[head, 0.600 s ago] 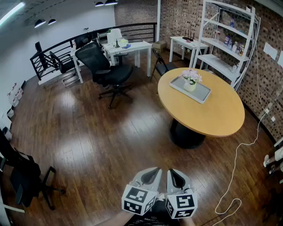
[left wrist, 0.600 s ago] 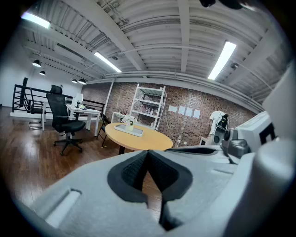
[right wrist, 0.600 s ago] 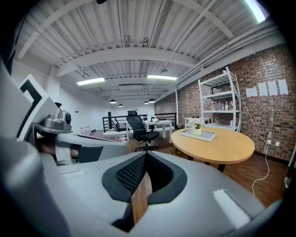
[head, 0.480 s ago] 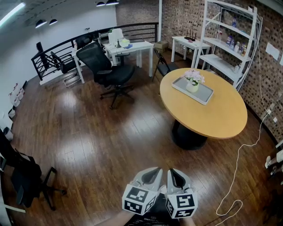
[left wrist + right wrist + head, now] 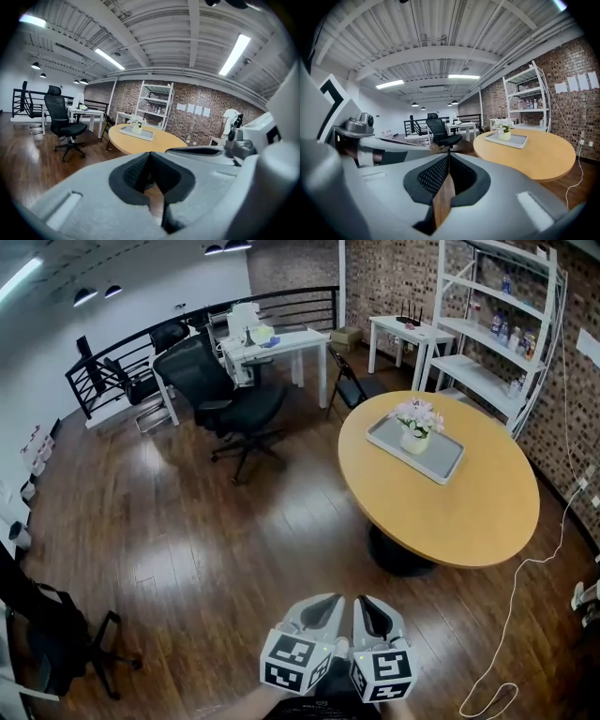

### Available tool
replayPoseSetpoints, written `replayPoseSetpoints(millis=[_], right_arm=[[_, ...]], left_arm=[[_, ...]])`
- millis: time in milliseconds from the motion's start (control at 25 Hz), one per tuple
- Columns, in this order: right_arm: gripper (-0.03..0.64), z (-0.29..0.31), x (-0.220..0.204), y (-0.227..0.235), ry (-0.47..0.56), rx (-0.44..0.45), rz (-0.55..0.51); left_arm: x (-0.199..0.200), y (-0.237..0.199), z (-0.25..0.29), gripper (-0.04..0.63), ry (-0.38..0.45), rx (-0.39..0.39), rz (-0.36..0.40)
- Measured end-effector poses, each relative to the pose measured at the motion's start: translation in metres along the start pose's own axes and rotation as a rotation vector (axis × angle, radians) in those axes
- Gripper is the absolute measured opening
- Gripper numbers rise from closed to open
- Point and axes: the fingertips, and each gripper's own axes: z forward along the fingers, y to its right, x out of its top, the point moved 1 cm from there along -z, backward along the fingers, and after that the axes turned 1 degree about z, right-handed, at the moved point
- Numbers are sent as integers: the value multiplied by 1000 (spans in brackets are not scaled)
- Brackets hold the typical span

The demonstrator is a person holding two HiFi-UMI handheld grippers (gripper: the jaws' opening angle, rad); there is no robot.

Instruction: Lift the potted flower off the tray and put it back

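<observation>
At the near edge, the left hand-held gripper [image 5: 325, 604] hangs above the wooden floor [image 5: 216, 549], jaws pressed together with nothing between them. Just beside it on the right, the right hand-held gripper [image 5: 367, 606] is likewise closed and empty. Far right, well apart from both, the potted flower [image 5: 416, 426] stands upright on the grey tray [image 5: 442, 463] on the round counter [image 5: 459, 512].

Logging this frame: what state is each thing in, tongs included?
left tongs: shut, empty
right tongs: shut, empty
potted flower: upright on the tray, nothing touching it
tray: lying flat on the round table
round table: bears only the tray
office chair: upright, unoccupied
</observation>
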Motion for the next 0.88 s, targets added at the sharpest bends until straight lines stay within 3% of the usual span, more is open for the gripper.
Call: replayPoseSetpoints(millis=[440, 880], right_arm=[[0, 97, 49, 101, 10, 22, 26], [0, 155, 66, 156, 11, 8, 38]], left_arm=[[67, -25, 137, 5, -22, 2, 44], [91, -49, 213, 5, -36, -5, 86]])
